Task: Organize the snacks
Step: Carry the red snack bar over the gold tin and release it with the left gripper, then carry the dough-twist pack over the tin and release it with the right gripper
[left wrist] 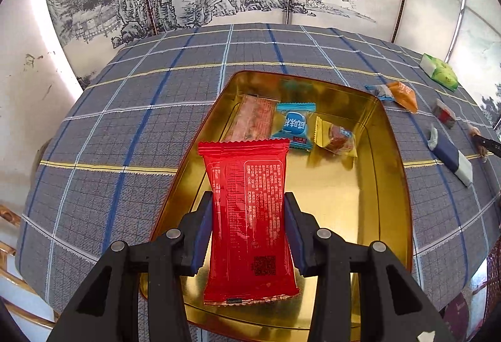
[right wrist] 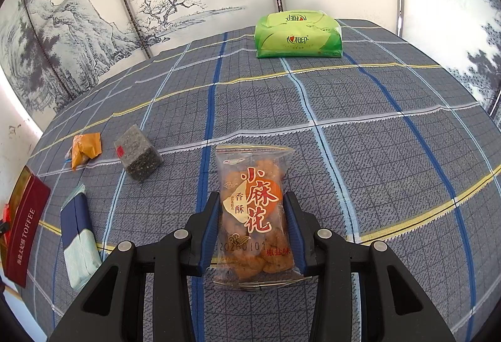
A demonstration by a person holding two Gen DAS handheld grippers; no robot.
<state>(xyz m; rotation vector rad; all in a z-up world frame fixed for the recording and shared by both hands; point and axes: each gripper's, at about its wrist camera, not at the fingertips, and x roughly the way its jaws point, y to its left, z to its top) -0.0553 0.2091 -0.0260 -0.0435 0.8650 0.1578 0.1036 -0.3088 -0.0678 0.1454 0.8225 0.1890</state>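
Observation:
My left gripper (left wrist: 249,204) is shut on a red snack packet (left wrist: 250,216) and holds it over the open gold tin (left wrist: 388,160). In the tin lie a reddish flat packet (left wrist: 255,118), a blue candy (left wrist: 294,126) and a yellow-wrapped candy (left wrist: 336,138). My right gripper (right wrist: 250,206) is shut on a clear packet of fried dough twists (right wrist: 255,213), held just above the plaid tablecloth (right wrist: 375,154).
On the cloth lie an orange packet (right wrist: 86,148), a dark speckled cube (right wrist: 137,154), a navy-and-white packet (right wrist: 78,229) and a green tissue pack (right wrist: 297,33). The tin's red TOFFEE side (right wrist: 26,232) is at the left. A painted screen stands behind the table.

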